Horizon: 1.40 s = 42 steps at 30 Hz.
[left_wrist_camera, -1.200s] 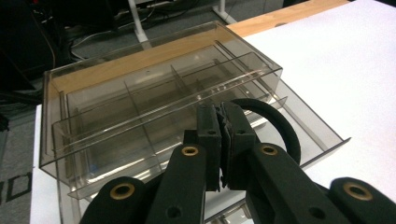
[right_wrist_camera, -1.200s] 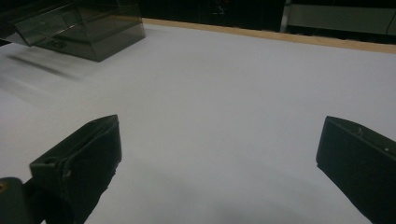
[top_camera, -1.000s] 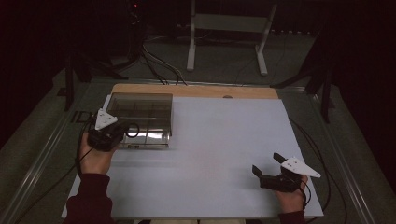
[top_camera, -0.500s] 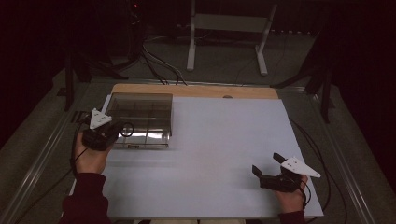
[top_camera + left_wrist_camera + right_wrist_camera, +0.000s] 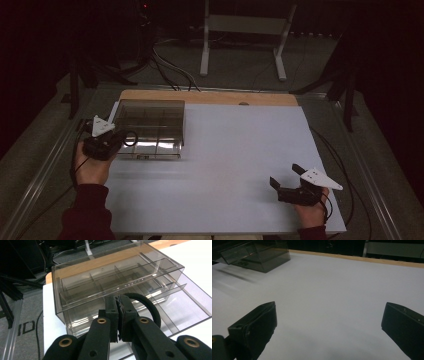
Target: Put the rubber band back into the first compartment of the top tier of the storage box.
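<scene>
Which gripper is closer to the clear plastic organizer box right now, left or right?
Left. The left gripper sits at the clear organizer box, jaws closed by its front-left corner. The right gripper rests open far across the table, near the front-right edge.

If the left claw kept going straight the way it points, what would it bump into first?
Most likely the smoky clear plastic divider box. The left claw, its jaws pressed together, points straight at the box's near side in its own view, with nothing between them. How close they are is hard to judge.
</scene>
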Motion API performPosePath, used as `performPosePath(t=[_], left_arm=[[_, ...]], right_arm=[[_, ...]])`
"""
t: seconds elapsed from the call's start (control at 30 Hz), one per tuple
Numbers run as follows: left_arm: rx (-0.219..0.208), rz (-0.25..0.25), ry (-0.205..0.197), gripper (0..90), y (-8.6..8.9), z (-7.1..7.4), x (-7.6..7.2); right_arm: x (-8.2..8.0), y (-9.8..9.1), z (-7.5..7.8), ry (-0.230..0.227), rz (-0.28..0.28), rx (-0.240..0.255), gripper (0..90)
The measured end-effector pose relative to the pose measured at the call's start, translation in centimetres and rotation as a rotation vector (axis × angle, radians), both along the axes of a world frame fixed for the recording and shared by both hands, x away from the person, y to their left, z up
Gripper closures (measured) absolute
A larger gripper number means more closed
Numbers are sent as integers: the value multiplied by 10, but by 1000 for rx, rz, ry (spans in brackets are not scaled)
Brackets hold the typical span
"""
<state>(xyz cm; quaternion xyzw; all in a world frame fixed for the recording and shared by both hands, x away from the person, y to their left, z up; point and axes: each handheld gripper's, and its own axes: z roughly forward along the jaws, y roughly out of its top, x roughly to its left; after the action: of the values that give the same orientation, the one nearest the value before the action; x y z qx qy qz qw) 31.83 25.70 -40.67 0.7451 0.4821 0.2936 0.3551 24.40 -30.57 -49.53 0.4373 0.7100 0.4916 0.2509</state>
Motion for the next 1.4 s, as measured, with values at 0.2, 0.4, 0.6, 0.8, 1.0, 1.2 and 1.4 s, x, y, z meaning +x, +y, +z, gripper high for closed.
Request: performPosePath(t=[0.2,0.4,0.6,0.8,1.0,1.2,1.4], left_arm=[[4,1,-3,886,4,-1,0],[5,10,7,885,7,-5,1],[5,22,23,885,7,-8,4],[18,32,36,885,7,-11,7],[33,57,42,885,9,-15,8],[32,71,60,885,15,-24,10],[25,82,73,885,19,-32,10]], right_arm=[[0,0,0,0,0,0,5],[0,-1,0,1,-1,8,6],[0,-4,-1,4,-6,18,6],[0,-4,0,0,1,20,6],[1,-4,1,-1,4,19,5],[1,-3,0,-1,3,15,5],[-1,-2,1,-3,2,8,6]])
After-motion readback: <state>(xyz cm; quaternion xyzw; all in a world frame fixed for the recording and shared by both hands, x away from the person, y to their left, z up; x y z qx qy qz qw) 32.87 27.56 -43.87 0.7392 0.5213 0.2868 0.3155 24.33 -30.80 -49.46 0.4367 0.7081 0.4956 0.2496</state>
